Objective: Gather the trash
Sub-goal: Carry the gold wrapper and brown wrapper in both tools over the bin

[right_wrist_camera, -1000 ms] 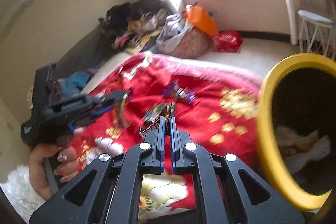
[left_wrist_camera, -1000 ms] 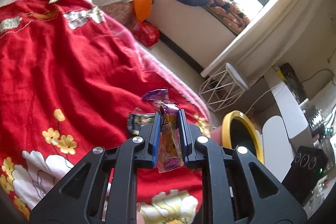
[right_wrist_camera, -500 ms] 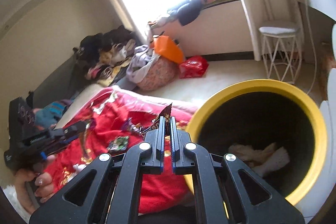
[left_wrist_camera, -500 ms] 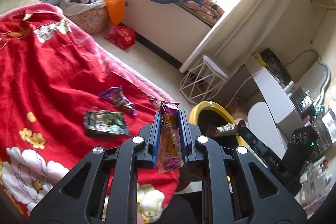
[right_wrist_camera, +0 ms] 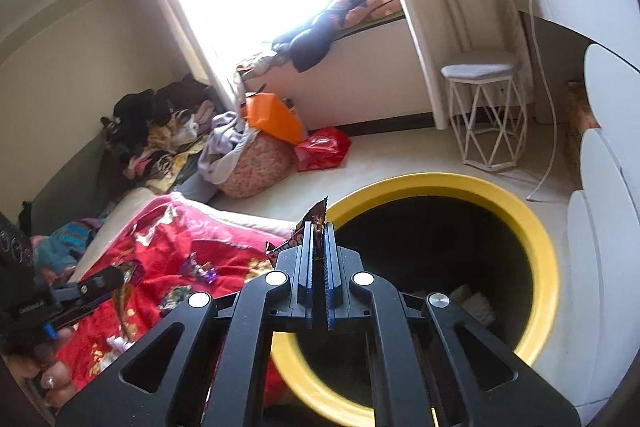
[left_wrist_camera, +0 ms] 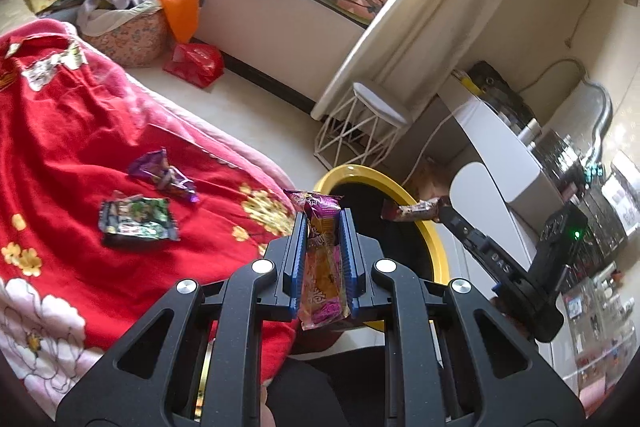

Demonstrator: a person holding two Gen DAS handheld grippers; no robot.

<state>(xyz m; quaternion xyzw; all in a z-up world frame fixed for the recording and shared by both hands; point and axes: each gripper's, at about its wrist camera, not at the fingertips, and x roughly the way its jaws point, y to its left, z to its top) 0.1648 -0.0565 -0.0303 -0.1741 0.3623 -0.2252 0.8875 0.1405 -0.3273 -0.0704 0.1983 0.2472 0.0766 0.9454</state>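
My left gripper (left_wrist_camera: 323, 223) is shut on a purple and orange snack wrapper (left_wrist_camera: 322, 267), held over the edge of the red blanket (left_wrist_camera: 80, 131) near the yellow-rimmed bin (left_wrist_camera: 430, 239). My right gripper (right_wrist_camera: 319, 227) is shut on a brown snack wrapper (right_wrist_camera: 318, 217), its tip at the near-left rim of the bin (right_wrist_camera: 536, 239). In the left wrist view that brown wrapper (left_wrist_camera: 412, 213) hangs over the bin mouth. A purple wrapper (left_wrist_camera: 162, 177) and a green wrapper (left_wrist_camera: 138, 223) lie on the blanket. White crumpled paper (right_wrist_camera: 474, 301) sits inside the bin.
A white wire stool (right_wrist_camera: 486, 115) stands beyond the bin by the window seat. A red bag (right_wrist_camera: 322, 149), an orange bag (right_wrist_camera: 272, 117) and a floral basket of clothes (right_wrist_camera: 256, 163) sit on the floor. White furniture (right_wrist_camera: 608, 163) edges the right side.
Both grippers have swung from over the blanket towards the bin, each keeping its wrapper. The bin mouth now fills the right wrist view.
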